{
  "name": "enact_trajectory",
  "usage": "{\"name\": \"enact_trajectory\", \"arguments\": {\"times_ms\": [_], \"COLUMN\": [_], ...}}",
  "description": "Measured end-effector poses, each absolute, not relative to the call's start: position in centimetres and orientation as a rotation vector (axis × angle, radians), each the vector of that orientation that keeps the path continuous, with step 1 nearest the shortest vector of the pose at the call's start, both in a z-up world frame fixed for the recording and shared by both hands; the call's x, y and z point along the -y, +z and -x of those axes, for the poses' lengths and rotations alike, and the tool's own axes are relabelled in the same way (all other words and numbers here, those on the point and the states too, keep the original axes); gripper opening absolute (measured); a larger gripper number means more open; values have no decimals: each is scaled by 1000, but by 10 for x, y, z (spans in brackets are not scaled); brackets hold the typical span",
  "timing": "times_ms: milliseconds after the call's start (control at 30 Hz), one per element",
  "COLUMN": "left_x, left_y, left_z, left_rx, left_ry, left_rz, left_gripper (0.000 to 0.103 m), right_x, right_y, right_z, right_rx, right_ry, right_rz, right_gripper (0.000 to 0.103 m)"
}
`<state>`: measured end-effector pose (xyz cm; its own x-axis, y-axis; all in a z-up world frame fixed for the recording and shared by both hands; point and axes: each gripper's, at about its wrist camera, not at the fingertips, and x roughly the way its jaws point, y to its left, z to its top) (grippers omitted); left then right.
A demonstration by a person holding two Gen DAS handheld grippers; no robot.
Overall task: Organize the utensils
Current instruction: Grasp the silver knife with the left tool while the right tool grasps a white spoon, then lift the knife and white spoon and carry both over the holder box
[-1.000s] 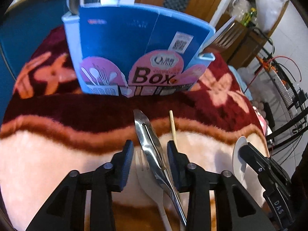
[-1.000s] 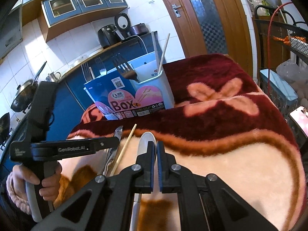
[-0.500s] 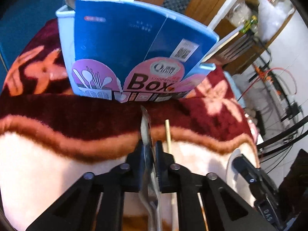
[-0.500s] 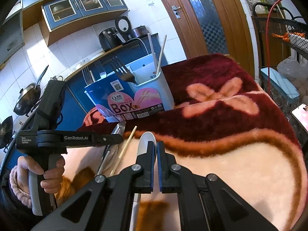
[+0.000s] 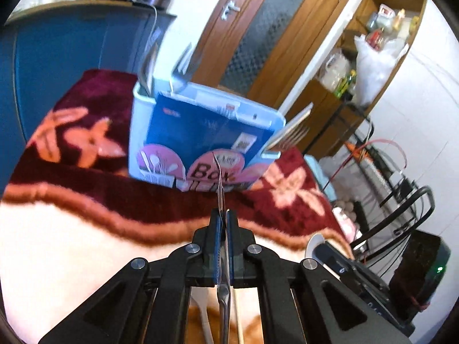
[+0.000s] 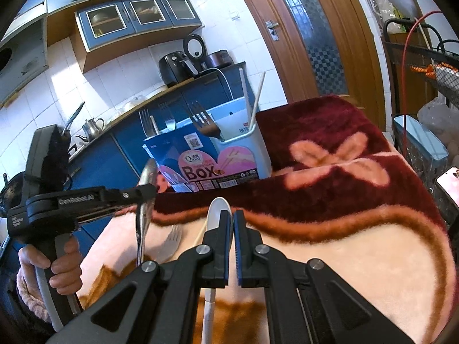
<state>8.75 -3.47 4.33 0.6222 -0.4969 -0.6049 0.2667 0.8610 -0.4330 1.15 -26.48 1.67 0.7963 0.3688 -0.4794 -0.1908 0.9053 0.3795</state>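
A metal spoon is being held clamped edge-on between the jaws of the left gripper, above the blanket; its handle end is being cut off by the frame's lower edge in the left wrist view. The utensil box is being blurred there, its label partly hidden behind the spoon. The right gripper is being kept shut on nothing, a white spoon being partly hidden beneath it beside a white fork.

Black gripper, pink fuzzy sleeve
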Motion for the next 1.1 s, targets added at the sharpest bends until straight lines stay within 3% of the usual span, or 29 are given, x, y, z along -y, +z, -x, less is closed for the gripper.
{"name": "enact_trajectory", "arguments": {"times_ms": [533, 1100], "left_x": [6, -11], "left_y": [119, 175], "left_z": [-48, -101], "left_rx": [-411, -174], "left_ry": [-358, -271], "left_rz": [252, 268], "left_gripper": [3, 3], "right_x": [268, 274], "right_y": [39, 45], "right_z": [5, -5], "right_rx": [-436, -414], "right_ry": [266, 218], "right_rz": [-343, -313], "right_gripper": [4, 4]}}
